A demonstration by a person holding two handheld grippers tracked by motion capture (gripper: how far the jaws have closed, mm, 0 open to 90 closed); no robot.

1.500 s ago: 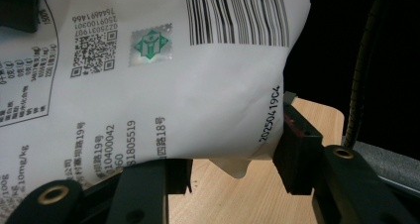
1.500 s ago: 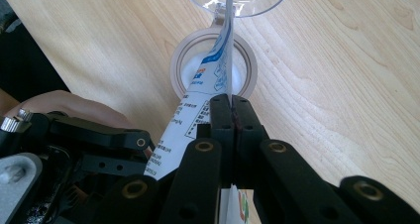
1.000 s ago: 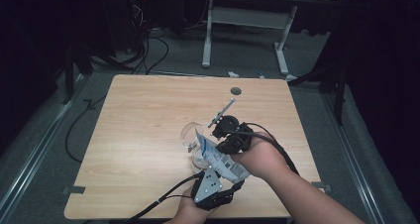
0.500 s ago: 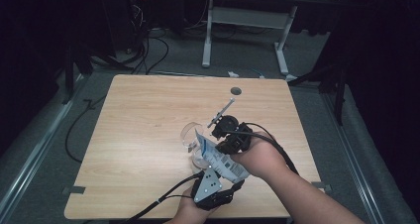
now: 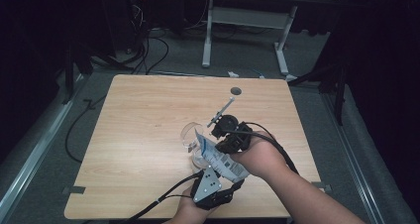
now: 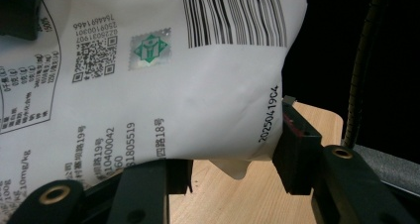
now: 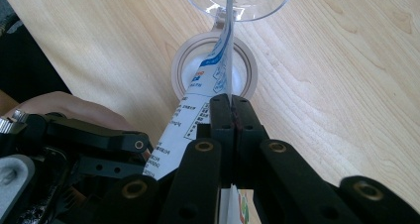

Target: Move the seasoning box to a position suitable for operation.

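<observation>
A white printed bag [image 5: 220,159] hangs tilted between both grippers above a small round white jar [image 7: 181,60] on the wooden table [image 5: 138,135]. The jar's clear lid [image 7: 237,1] is flipped open behind it. My right gripper [image 7: 232,107] is shut on the bag's thin upper edge, and the bag's top corner [image 7: 218,60] points down at the jar's mouth. The left gripper [image 6: 228,154] holds the bag's lower end [image 6: 173,85], with its barcode and QR code facing the camera and the jaws pressing it from both sides. From above, the right gripper [image 5: 225,144] is beside the lid [image 5: 190,135] and the left gripper [image 5: 225,182] is near the front edge.
A round cable hole [image 5: 236,90] sits near the table's far edge. Another desk's white legs [image 5: 208,35] stand behind the table. Cables [image 5: 148,50] lie on the floor at the back left, and gripper cables trail off the front edge.
</observation>
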